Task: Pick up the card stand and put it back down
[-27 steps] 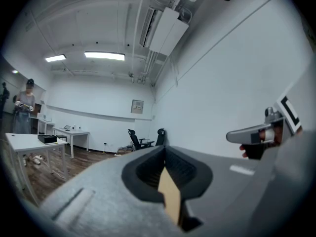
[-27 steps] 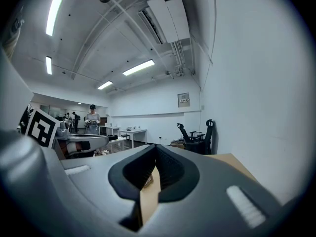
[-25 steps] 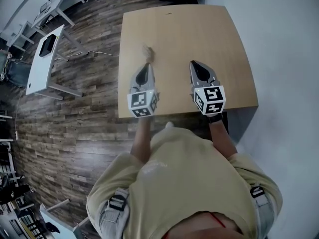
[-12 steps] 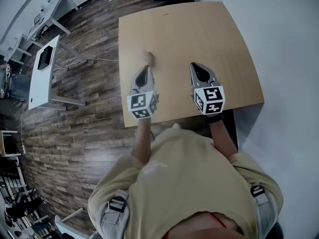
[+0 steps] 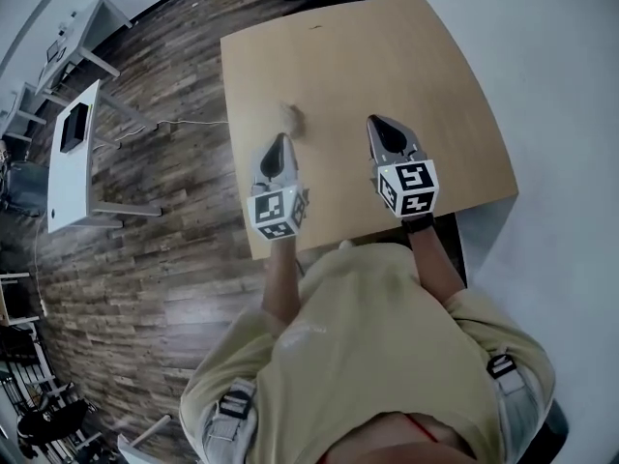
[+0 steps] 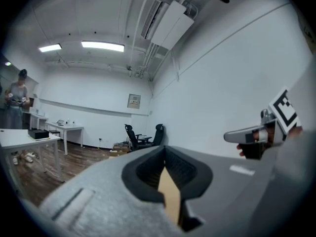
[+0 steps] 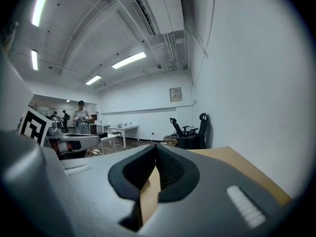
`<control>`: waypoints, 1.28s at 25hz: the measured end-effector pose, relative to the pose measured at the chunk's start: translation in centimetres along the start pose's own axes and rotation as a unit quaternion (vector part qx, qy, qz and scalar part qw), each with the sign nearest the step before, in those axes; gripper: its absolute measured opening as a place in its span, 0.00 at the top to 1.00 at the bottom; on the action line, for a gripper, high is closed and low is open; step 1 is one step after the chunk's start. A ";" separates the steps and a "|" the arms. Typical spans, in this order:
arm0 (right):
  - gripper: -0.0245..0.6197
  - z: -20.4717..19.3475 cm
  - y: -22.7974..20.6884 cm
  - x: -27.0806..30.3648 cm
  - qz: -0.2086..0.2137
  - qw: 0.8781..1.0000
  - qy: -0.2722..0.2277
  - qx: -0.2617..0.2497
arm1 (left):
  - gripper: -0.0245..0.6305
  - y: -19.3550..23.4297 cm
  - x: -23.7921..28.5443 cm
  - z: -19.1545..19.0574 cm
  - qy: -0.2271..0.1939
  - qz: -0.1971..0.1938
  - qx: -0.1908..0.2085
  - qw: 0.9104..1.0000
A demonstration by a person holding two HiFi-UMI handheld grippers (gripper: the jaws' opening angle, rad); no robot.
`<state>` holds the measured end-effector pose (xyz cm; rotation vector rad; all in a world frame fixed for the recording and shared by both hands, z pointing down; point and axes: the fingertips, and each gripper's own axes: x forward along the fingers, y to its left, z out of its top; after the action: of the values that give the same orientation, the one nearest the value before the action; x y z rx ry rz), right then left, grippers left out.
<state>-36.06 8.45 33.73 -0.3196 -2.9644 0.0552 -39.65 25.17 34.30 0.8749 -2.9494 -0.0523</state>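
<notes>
Card stand [image 5: 292, 116] shows as a small, blurred, pale tan piece on the wooden table [image 5: 406, 56], just ahead of the left gripper [image 5: 280, 140]. That gripper and the right gripper [image 5: 375, 122] are both clenched, empty.

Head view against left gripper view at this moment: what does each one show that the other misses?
Only the head view: the small card stand on the wooden table, ahead of the left claw and apart from it, plus the wearer's shirt.
Only the left gripper view: black office chairs, a framed picture on the far wall, ceiling lights and a person standing far left.
Both: the left claw shut and empty, the right claw, and a white desk on the wood floor.
</notes>
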 end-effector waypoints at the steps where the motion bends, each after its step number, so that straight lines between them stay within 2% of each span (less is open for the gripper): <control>1: 0.95 -0.3 0.9 0.6 0.006 1.000 0.003 -0.003 | 0.96 1.0 -0.3 -0.4 0.000 0.007 -0.005 1.000; 9: 0.95 -3.7 6.4 4.6 0.060 0.998 0.024 -0.011 | 0.96 5.2 -0.8 -5.3 0.032 0.030 -0.042 0.998; 14: 0.95 -6.2 7.1 7.2 0.073 0.996 0.044 -0.006 | 0.96 6.7 0.4 -8.5 0.060 0.034 -0.057 0.996; 18: 0.95 -6.4 7.0 9.3 0.086 0.995 0.050 -0.008 | 0.96 7.9 2.7 -9.9 0.074 0.040 -0.062 0.994; 23: 0.95 -8.4 5.8 10.9 0.081 0.995 0.062 0.007 | 0.96 8.8 5.2 -13.5 0.107 0.046 -0.058 0.991; 26: 0.95 -9.4 5.0 11.0 0.077 0.994 0.072 0.015 | 0.76 8.8 6.4 -15.6 0.134 0.047 -0.061 0.988; 32: 0.95 -13.0 3.4 11.5 0.066 0.993 0.095 0.033 | 0.53 8.7 9.0 -22.5 0.198 0.034 -0.080 0.976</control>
<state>-44.33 14.47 48.19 -0.4844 -2.7440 0.1306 -50.32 27.25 57.70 0.6715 -2.5590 -0.0989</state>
